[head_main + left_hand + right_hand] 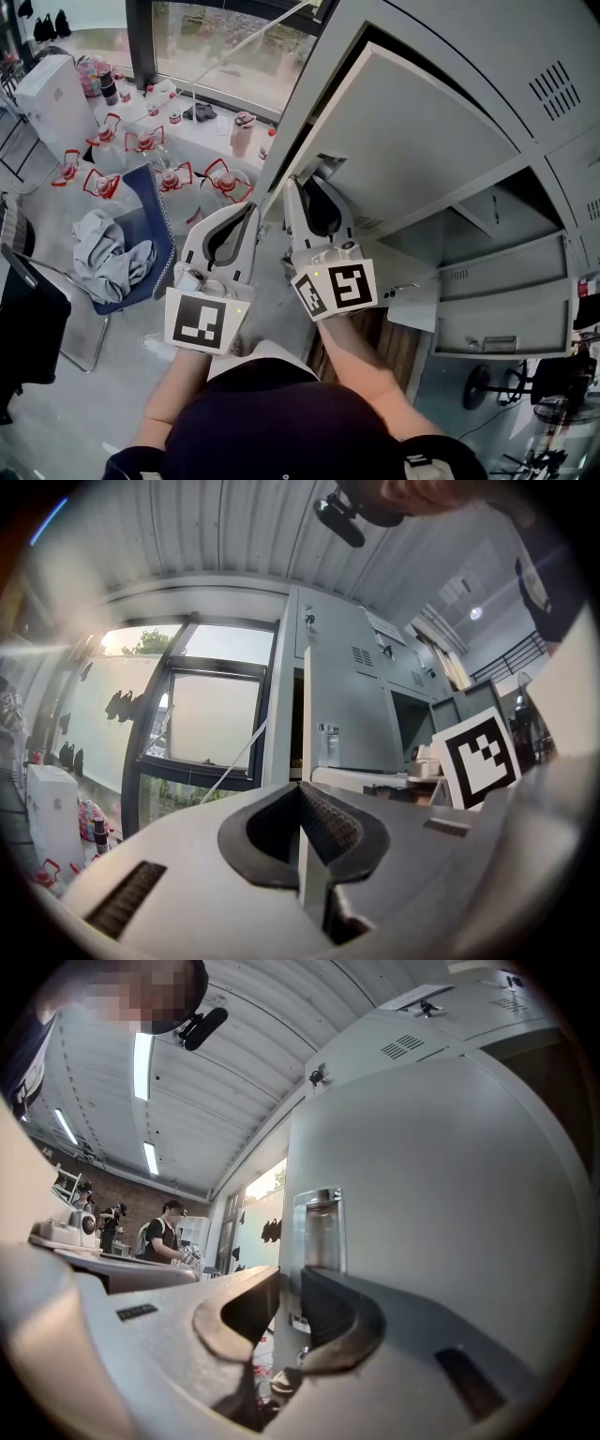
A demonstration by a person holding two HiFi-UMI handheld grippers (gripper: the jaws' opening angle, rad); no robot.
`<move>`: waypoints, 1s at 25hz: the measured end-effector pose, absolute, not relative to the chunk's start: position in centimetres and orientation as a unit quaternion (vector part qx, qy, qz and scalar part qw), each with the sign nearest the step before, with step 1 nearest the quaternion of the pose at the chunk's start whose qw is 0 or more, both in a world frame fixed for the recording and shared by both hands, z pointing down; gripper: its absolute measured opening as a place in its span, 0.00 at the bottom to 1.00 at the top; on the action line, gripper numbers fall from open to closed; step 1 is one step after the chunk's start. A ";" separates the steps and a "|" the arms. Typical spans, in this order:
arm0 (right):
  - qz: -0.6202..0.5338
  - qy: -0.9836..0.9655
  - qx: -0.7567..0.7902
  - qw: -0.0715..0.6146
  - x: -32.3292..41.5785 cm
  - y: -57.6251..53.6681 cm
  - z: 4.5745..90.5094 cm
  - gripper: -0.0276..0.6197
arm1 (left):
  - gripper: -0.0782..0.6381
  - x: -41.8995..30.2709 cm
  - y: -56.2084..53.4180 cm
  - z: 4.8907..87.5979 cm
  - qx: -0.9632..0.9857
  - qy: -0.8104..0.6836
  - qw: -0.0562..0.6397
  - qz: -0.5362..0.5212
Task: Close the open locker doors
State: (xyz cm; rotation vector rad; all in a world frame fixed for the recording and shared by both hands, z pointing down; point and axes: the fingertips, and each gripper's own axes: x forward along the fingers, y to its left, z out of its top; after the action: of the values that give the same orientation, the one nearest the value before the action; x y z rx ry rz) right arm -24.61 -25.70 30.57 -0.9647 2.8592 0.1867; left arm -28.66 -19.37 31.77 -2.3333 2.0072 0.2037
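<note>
A tall grey locker door point(403, 122) stands swung open from the bank of lockers point(562, 112). My right gripper point(298, 183) reaches its free edge, and the door's edge lies between the jaws. In the right gripper view the door point(441, 1194) fills the right half, with its recessed handle point(321, 1227) just above my right gripper point(289, 1274). A thin strip of door shows between the pads, so the jaws are open around the edge. My left gripper point(251, 208) hangs beside it, left of the door. In the left gripper view my left gripper point(300, 787) is shut and empty, facing the lockers point(352, 714).
Further right and lower, a second locker door point(506, 309) also hangs open. A chair with a grey cloth point(112, 253) stands at the left. Several red-capped bottles point(141, 141) sit on the floor by the window point(225, 37). People point(159, 1237) stand far behind.
</note>
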 end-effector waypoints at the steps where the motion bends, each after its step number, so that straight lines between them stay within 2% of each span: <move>1: 0.061 0.944 -0.319 0.059 -24.6 -25.9 30.6 0.15 | 0.11 -28.7 -19.5 31.8 -0.756 0.651 0.028 0.066; 25: 0.050 0.932 -0.354 0.062 -25.2 -29.1 30.6 0.11 | 0.11 -29.7 -20.7 32.5 -0.751 0.657 0.019 0.063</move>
State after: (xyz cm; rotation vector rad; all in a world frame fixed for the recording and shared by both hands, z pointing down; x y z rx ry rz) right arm -25.24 -29.07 30.56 -1.0702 2.8168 0.1503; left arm -29.72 -20.72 32.54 -2.3299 2.0408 0.1946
